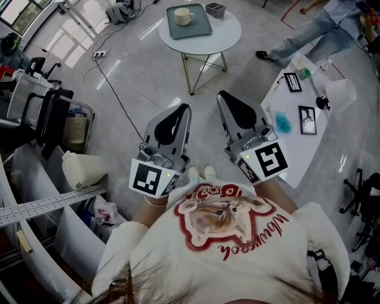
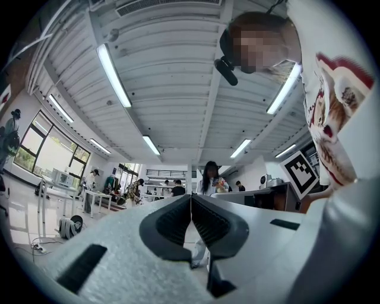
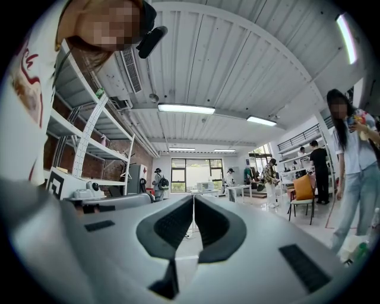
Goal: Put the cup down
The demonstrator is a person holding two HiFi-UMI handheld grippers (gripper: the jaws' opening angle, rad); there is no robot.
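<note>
So the cup (image 1: 183, 16) is nowhere near either tool: it's way up at 12 o'clock from both of them, well apart, sitting on a grey-green tray (image 1: 200, 28) on the small round white worktop (image 1: 230, 37). It's a pale cream cup, upright, with its handle poking out toward 3 o'clock, on the tray's left half. There's a small dark box (image 1: 215, 9) just off the tray at about 1 o'clock. The left tool (image 1: 184, 110) and the right tool (image 1: 223, 95) are both held in close to the person's chest, side by side, tips aimed out toward 12 o'clock over the floor, with the marker cubes nearest the shirt. In the gripper views both tools have their jaws pressed together at the tips with nothing between them, so neither one is carrying anything.
</note>
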